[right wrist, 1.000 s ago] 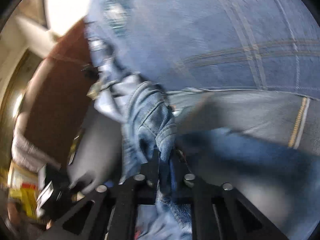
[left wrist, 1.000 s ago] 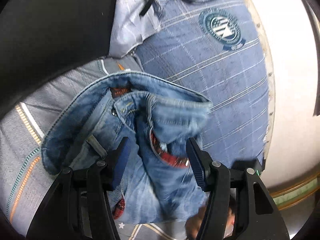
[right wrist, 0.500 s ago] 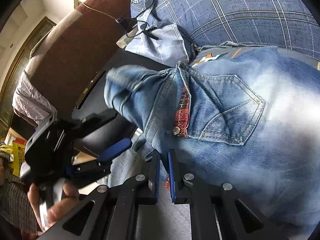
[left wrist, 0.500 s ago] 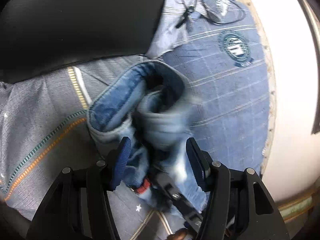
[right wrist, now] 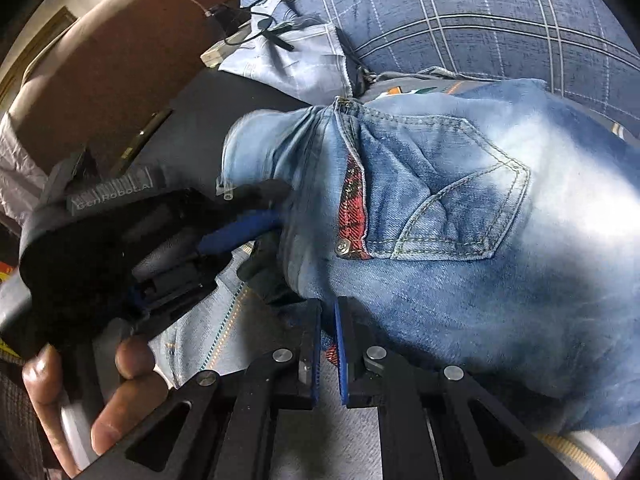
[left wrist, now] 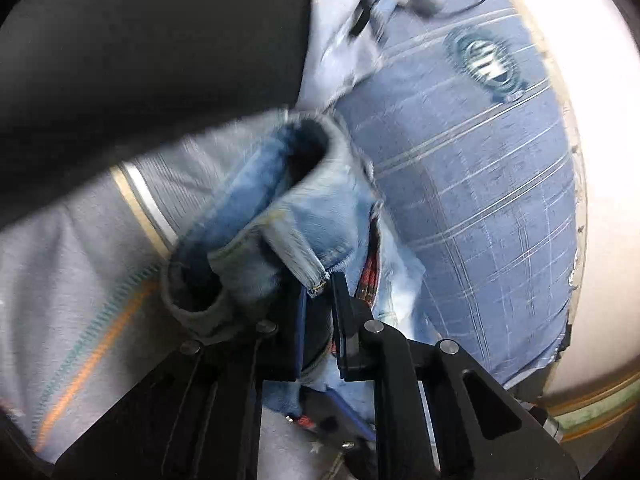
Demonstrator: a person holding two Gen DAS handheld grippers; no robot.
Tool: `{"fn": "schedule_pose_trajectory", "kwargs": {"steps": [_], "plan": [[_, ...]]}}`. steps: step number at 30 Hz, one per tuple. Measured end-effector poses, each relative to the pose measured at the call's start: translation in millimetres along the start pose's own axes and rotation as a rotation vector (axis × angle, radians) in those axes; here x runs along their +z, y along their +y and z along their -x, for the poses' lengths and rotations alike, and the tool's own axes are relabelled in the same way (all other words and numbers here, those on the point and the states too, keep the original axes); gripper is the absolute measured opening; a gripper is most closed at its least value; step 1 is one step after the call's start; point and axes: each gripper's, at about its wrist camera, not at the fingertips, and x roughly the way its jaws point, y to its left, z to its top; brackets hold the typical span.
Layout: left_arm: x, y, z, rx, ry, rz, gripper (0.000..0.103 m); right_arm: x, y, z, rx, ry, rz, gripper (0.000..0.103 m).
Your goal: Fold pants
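Left gripper (left wrist: 318, 300) has its jaws nearly together w/ a bunched fold of the jeans (left wrist: 280, 216) pinched between them; denim spills out above & below the blue pads, & the rolled waistband opening shows just beyond the tips, blurred. Right gripper (right wrist: 328, 344) is likewise pressed almost closed on a thin edge of the jeans (right wrist: 460, 240), w/ a sliver of red plaid lining visible in the narrow gap. From the right wrist view the pants lie spread to the right & far side, back pocket (right wrist: 448, 200) facing up, red plaid trim (right wrist: 352, 208) running along the pocket's left edge w/ a metal rivet at its near end. The left gripper (right wrist: 256, 216) also shows there, at left, blue pad buried in the denim's left edge, w/ the person's hand (right wrist: 88, 392) gripping its black body near the lower left. Jeans rest on a grey striped sheet (left wrist: 80, 300) w/ orange & teal stitch lines; far & right of them is a blue plaid pillow (left wrist: 480, 184) carrying a round teal emblem (left wrist: 486, 64). A pale blue cloth (right wrist: 296, 56) w/ a black cable (right wrist: 260, 28) on it lies at the far side, beside a brown headboard (right wrist: 112, 60). Large dark surface fills the far left of the left wrist view; can't tell what it is.
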Motion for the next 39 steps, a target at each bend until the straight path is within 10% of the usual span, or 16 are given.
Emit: {"fn": "schedule_pose_trajectory", "kwargs": {"steps": [14,17,21,27,39], "plan": [[-20,-19,1,0.22,-0.02,-0.087,0.024,-28,-33,72,0.036,-0.038,-0.09,0.009],[-40,-42,16,0.171,-0.067,-0.159,0.039,-33,-61,113,0.063,-0.061,-0.122,0.021],[-77,-81,28,0.086,-0.114,-0.283,0.059,-33,-110,185,0.022,-0.203,-0.171,0.067],[-142,-147,7,0.058,-0.114,-0.556,0.059,-46,-196,239,0.025,-0.298,-0.348,0.069],[-263,-231,-42,-0.079,0.134,-1.003,0.059,-85,-300,345,-0.124,-0.454,-0.596,0.069]]}}
